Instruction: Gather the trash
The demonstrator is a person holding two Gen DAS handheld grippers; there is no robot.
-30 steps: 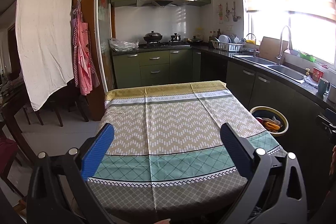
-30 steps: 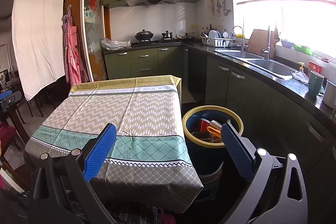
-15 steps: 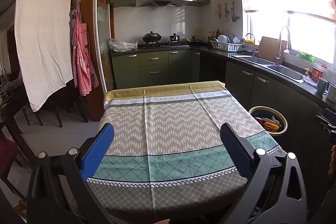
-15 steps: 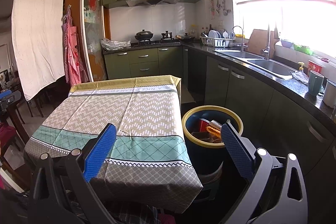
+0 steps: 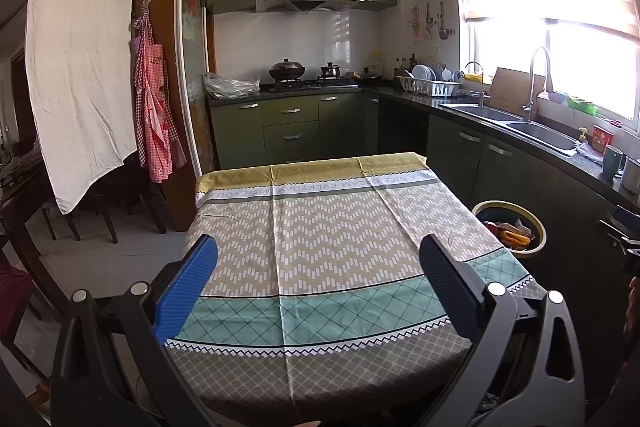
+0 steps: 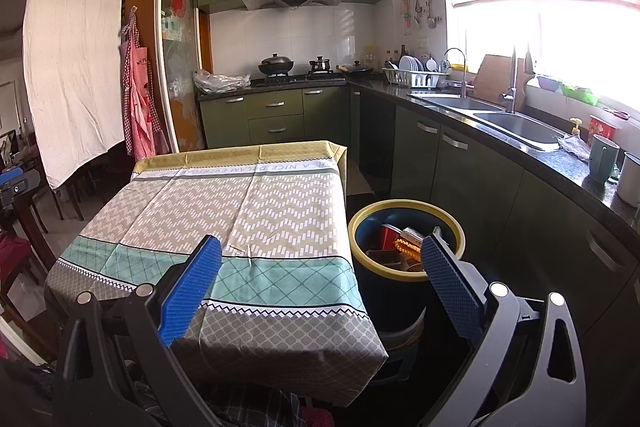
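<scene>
A blue bin with a yellow rim (image 6: pixel 404 211) stands on the floor to the right of the table, and it holds red, orange and brown trash (image 6: pixel 402 241). The same bin (image 5: pixel 536 227) shows at the right in the left wrist view. My left gripper (image 5: pixel 318 255) is open above the near end of the table, nothing between its blue pads. My right gripper (image 6: pixel 320 259) is open too, held over the table's near right corner, its right finger (image 6: pixel 448 275) in front of the bin. The patterned tablecloth (image 5: pixel 332 227) carries no object.
Green cabinets and a dark counter (image 6: pixel 520 147) with a double sink (image 6: pixel 516 125) run along the right. A stove with pots (image 5: pixel 304 75) stands at the back. A white sheet (image 5: pixel 80 67) and a red checked apron (image 5: pixel 154 111) hang left, with dark chairs (image 5: pixel 104 203) below.
The left wrist view has shifted slightly. Both grippers stay open and empty, and the right view is unchanged.
</scene>
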